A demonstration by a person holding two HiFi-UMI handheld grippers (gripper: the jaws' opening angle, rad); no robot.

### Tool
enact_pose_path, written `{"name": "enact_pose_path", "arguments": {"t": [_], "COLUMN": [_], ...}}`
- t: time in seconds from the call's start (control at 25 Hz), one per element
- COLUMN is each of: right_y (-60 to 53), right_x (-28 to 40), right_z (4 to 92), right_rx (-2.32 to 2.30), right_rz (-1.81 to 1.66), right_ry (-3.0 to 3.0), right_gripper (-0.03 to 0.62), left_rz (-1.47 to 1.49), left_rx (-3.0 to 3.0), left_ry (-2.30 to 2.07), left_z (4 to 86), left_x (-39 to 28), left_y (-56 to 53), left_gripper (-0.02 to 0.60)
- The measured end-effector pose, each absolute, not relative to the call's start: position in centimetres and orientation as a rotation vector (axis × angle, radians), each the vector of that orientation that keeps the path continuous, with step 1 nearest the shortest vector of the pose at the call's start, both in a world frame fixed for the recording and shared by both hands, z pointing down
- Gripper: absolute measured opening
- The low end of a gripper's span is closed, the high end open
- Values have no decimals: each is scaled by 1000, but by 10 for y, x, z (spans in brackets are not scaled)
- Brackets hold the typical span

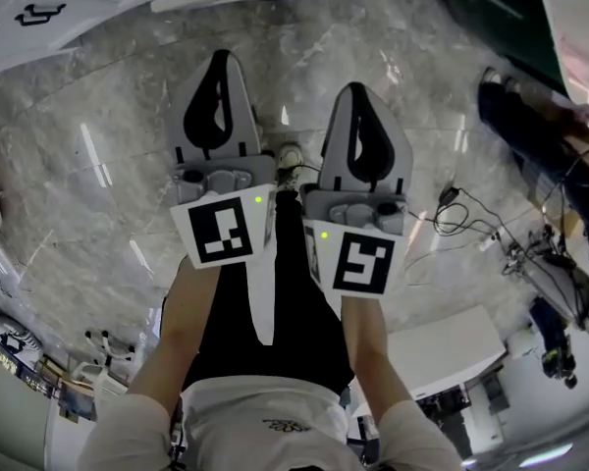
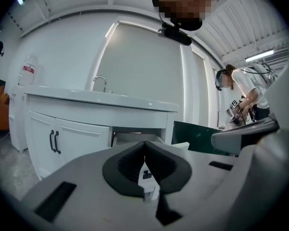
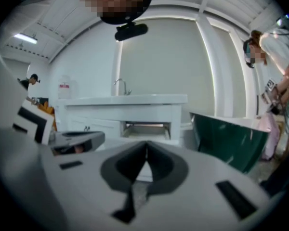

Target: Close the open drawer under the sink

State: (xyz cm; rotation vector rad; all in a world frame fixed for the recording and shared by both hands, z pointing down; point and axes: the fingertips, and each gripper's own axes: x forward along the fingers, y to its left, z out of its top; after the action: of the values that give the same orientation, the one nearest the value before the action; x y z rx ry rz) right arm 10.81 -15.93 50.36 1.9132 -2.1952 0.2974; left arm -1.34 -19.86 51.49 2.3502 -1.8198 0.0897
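Since the left tool (image 2: 144,146) and right tool (image 3: 146,147) are both clenched empty, I'd just shove the open drawer (image 3: 145,130) ahead, square on its front.

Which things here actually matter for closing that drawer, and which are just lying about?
For the job:
open drawer under the sink counter
left gripper, jaws shut, empty
right gripper, jaws shut, empty

Just lying about:
green tub
white jug
floor cables
cabinet doors, already shut
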Motion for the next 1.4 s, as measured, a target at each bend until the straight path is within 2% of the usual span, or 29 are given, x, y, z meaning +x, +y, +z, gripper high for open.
{"name": "enact_pose_path", "arguments": {"t": [0.2,0.48,0.84,0.88,1.04,1.12,1.4], "right_y": [-154,-159,-163,-164,-169,-170,-172], "right_x": [109,112,113,113,112,111,113], "right_z": [531,529,537,539,543,546,557], "right_rx": [1879,1875,1893,1891,1896,1888,1863], "right_rz": [345,280,357,362,380,386,412], "right_ry": [-2199,-2176,-2167,-2167,-2168,-2169,-2150], "right_gripper": [29,29,29,29,29,29,29], "left_rz": [84,88,134,143,186,231,331], "left_rx": [2330,2267,2172,2170,2186,2181,2135], "left_ry": [-1796,-1793,-1764,-1740,-1592,-1571,-1561], "left_z": [538,547,574,579,609,627,673], "left_x": [-14,-16,-10,-6,15,20,30], "left_y": [-193,-200,-225,-229,-245,-253,-278], "left_gripper": [23,23,25,39,181,221,235]}}
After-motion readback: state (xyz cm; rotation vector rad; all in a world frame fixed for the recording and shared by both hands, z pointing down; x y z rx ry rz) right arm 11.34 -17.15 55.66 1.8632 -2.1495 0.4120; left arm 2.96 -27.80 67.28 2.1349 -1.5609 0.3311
